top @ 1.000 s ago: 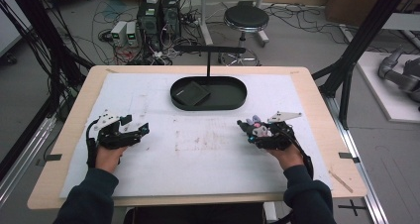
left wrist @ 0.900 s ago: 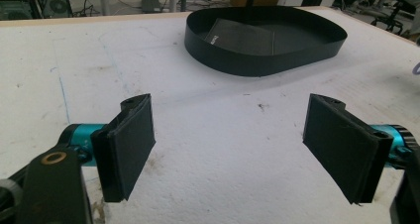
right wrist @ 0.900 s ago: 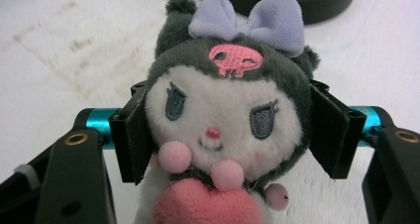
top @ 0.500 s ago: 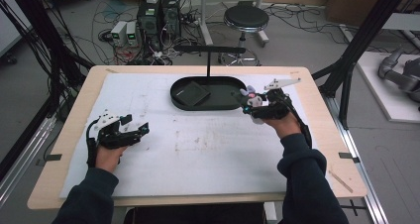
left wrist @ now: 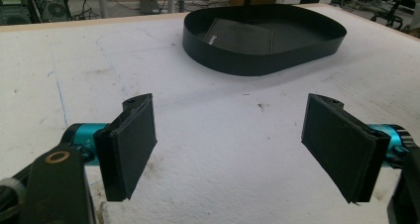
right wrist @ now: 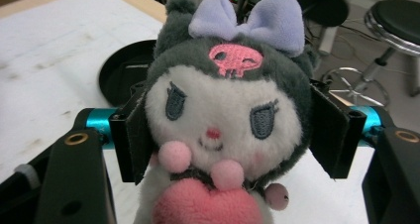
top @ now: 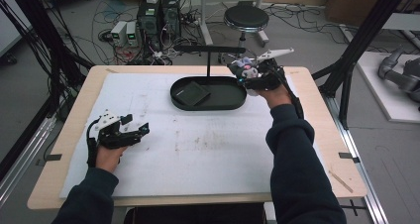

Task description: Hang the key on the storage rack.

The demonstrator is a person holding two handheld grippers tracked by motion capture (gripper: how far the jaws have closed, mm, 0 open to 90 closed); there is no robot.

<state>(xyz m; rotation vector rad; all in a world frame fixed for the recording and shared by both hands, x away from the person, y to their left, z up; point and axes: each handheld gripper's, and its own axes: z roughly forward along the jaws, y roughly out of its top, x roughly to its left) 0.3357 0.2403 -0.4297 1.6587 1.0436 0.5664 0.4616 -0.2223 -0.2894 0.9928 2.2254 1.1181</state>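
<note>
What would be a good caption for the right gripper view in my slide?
Right gripper jaws clamp a plush toy with a lilac bow, above the black tray.

A plush toy [right wrist: 225, 130] is held upright and face-on in the right gripper view: a white face framed by a dark grey hood, a lilac bow on top, a pink skull stitched on the forehead, two pink pompoms and a pink heart at the chest. Its head is squeezed at both sides. In the high view the toy [top: 243, 67] is seen raised above the right end of the black oval tray [top: 233, 103].
</note>
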